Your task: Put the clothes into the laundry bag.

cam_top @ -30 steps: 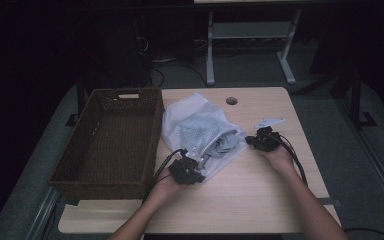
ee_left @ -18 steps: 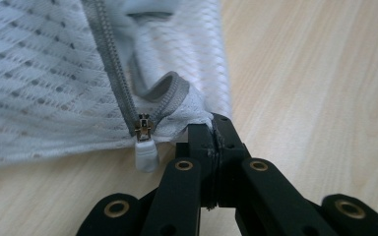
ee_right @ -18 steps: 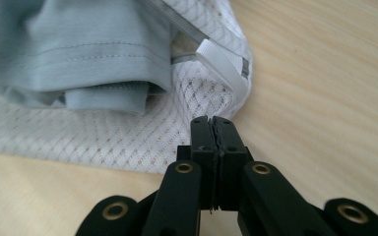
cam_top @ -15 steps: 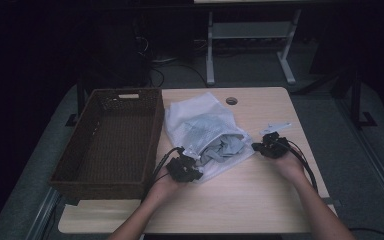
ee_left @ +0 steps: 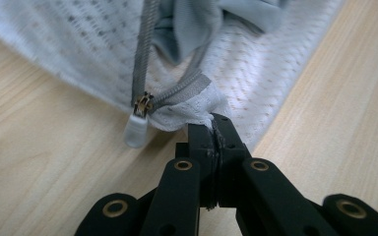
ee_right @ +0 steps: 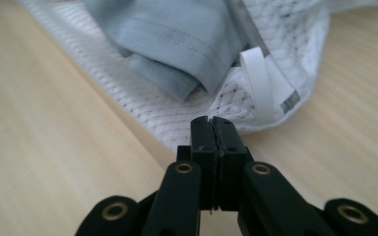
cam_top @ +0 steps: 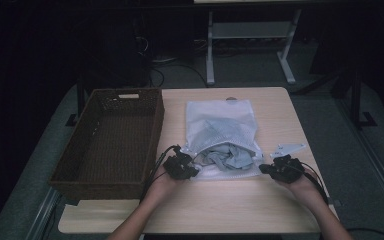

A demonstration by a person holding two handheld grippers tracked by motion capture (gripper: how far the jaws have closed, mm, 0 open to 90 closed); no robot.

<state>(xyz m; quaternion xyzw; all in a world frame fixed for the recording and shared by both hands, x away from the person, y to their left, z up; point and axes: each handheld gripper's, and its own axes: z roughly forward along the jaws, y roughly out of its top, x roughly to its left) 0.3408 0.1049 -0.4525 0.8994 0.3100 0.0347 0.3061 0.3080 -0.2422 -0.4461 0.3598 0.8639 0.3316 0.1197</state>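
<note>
A basket is sitting on the left part of the desk, with a mesh bag lying just to its right, mid-desk. Cloth is spilling from the bag's near, open end. The left claw is lying at the bag's near-left corner, the right claw near its near-right corner, possibly touching.

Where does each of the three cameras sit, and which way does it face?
High view: above the table's near side, facing forward and down; forearms, both grippers, basket.
Left gripper view: on the left gripper, facing the mesh bag; fingers pinch its zipper corner.
Right gripper view: on the right gripper; closed fingers before the bag.
Shared: the bag with its grey garment.
</note>
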